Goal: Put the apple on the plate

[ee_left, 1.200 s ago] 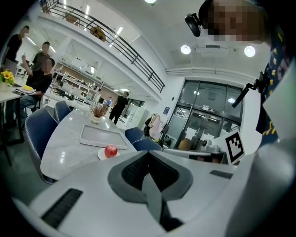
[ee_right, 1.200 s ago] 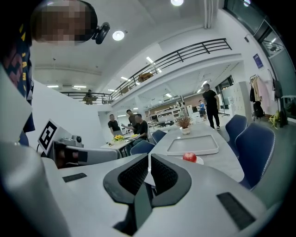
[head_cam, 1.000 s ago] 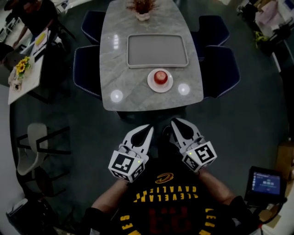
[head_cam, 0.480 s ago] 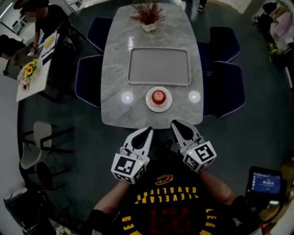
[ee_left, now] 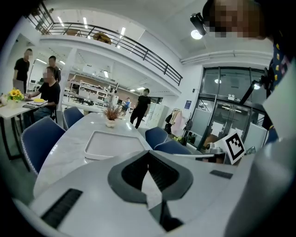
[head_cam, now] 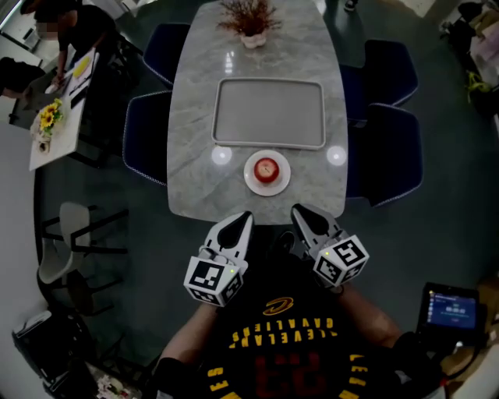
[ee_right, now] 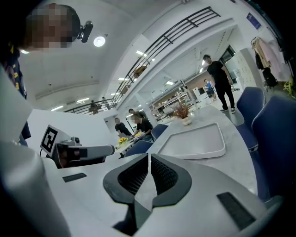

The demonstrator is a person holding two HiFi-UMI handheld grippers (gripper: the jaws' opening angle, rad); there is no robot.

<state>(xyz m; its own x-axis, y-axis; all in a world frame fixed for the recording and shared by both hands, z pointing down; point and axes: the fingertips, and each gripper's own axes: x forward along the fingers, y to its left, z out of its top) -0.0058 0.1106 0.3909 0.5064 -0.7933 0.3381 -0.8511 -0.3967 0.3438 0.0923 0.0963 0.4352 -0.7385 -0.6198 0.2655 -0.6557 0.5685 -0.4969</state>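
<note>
The apple (head_cam: pixel 267 168) sits in the middle of a small white plate (head_cam: pixel 250 180), which rests on the pale marbled surface (head_cam: pixel 195 148) close to its near edge. Just beyond the plate lies an empty grey tray (head_cam: pixel 269 81), with a potted plant (head_cam: pixel 251 19) at the far end. Judging by how things lie, the task looks done.

Both claws are short of the surface's edge, in front of the person's chest. The left claw (head_cam: pixel 245 219) has its jaws pressed together with nothing between them, and the right claw (head_cam: pixel 299 212) is likewise closed and empty. Each gripper view shows the ribbed pads meeting at the tips, with only the tray and surface ahead.

I would expect the apple to be firm and fairly weighty for its size. Its smooth skin could slide between hard pads, and it would bruise under a hard squeeze. It is round, so it will roll if nudged off the plate's flat centre (the shallow rim offers little to stop it).

If it had to be lifted, the best hold would be across its widest girth, one pad on each opposite side. Gripping near the top or bottom would let it squirt out.

It has no real long axis. Seen from above it looks upright, so its stem-to-base line would run roughly vertical. A pale spot at top centre may be the stem hollow or only a glint; it is too small to tell.
</note>
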